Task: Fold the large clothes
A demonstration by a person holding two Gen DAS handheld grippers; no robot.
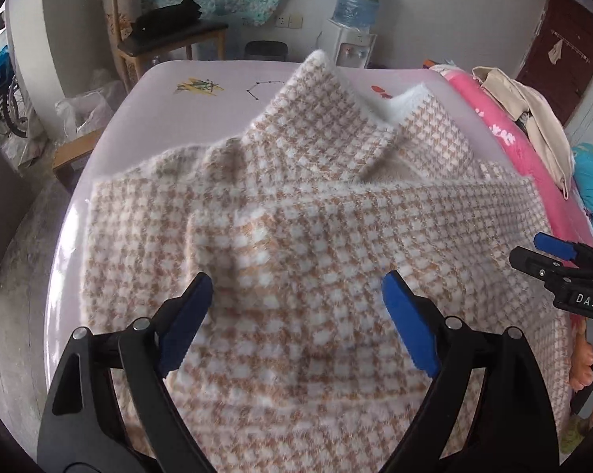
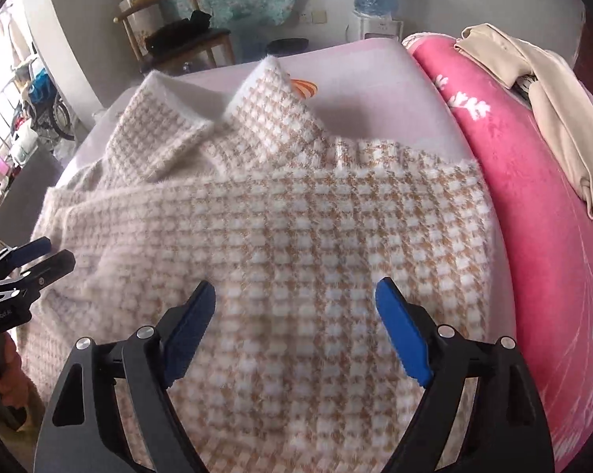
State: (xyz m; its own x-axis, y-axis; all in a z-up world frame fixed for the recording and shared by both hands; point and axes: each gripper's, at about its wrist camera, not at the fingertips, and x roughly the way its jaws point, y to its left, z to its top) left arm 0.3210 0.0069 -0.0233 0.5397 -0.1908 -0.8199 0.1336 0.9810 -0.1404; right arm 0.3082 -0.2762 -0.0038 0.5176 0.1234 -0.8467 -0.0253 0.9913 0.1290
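A large fuzzy garment [image 1: 296, 213] in a tan-and-white houndstooth check lies spread on a pale pink table [image 1: 154, 86], its white-lined collar [image 1: 375, 106] standing up at the far end. My left gripper [image 1: 296, 287] hovers over the near part of the cloth, jaws wide open, nothing between the blue pads. My right gripper [image 2: 294, 295] is open too, above the same garment [image 2: 296, 216] further right, with nothing pinched. Each gripper shows at the edge of the other's view: the right gripper [image 1: 552, 252] and the left gripper [image 2: 48, 254].
A pink blanket [image 2: 533, 205] with a beige garment [image 2: 552, 110] on it lies along the table's right side. Behind the table stand a wooden chair [image 1: 158, 35] and a water dispenser [image 1: 351, 39]. A person's hand [image 1: 584, 358] holds the right tool's handle.
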